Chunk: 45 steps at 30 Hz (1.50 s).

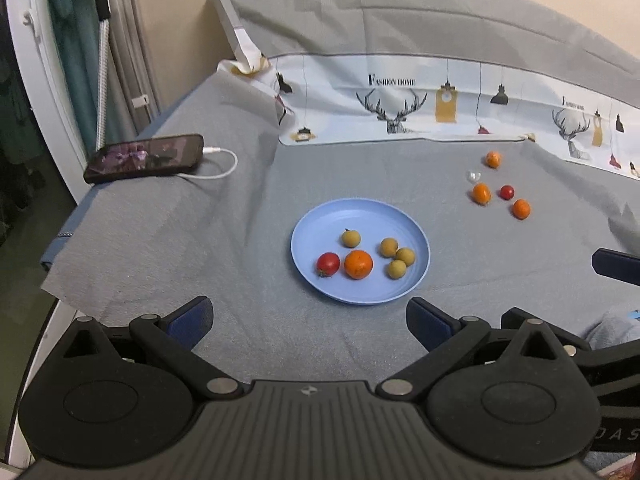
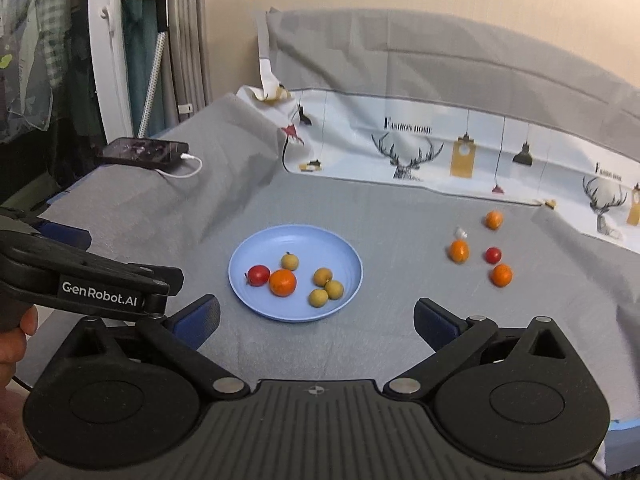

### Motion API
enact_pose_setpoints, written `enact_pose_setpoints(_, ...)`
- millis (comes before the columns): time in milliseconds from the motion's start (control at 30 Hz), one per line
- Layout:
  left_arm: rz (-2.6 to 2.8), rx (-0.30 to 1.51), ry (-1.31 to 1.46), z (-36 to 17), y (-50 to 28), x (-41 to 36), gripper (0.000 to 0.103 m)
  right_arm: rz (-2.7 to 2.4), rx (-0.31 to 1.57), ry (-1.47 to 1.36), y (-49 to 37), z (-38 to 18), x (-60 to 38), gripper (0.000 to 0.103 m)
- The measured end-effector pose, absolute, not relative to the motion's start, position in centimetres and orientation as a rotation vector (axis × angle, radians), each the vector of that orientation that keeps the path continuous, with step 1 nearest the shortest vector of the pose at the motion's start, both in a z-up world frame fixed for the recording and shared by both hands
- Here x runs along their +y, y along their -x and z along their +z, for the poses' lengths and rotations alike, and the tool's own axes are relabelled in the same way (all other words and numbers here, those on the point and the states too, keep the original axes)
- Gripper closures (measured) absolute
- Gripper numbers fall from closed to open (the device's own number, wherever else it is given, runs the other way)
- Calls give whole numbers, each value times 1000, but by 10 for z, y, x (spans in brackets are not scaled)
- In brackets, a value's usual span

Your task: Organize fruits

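A blue plate (image 1: 320, 220) (image 2: 256, 252) lies on the grey cloth. It holds a red tomato (image 1: 328, 264) (image 2: 258, 275), an orange fruit (image 1: 358, 264) (image 2: 283, 282) and several yellow-green longans (image 1: 389, 247) (image 2: 322, 277). To its right on the cloth lie three orange fruits (image 1: 481, 193) (image 2: 459, 251) and a small red tomato (image 1: 507, 192) (image 2: 493, 255). My left gripper (image 1: 310, 320) is open and empty, just short of the plate's near rim. My right gripper (image 2: 316, 320) is open and empty, also in front of the plate.
A phone (image 1: 146, 157) (image 2: 146, 152) on a white charging cable lies at the far left edge. A printed deer-pattern fabric (image 1: 400, 100) (image 2: 440, 152) runs along the back. A small white scrap (image 1: 473, 176) lies by the loose fruits. The left gripper's body (image 2: 80, 280) shows at the left.
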State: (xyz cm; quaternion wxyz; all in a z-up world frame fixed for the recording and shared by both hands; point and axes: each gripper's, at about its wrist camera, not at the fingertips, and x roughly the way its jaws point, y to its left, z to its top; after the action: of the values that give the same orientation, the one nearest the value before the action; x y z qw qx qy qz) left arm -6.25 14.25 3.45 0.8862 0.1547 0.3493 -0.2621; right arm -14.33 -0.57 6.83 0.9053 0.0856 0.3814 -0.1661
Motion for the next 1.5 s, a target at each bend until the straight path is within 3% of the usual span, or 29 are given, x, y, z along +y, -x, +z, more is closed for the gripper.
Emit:
enact_pose_setpoints(467,-556,664,-312,48,75,152,0,-344,746,-138,152,81,7,1)
enact_pose_setpoints(1500,-542,711,-324,38,60,150,0,-333,796,-154,144,73,0,1)
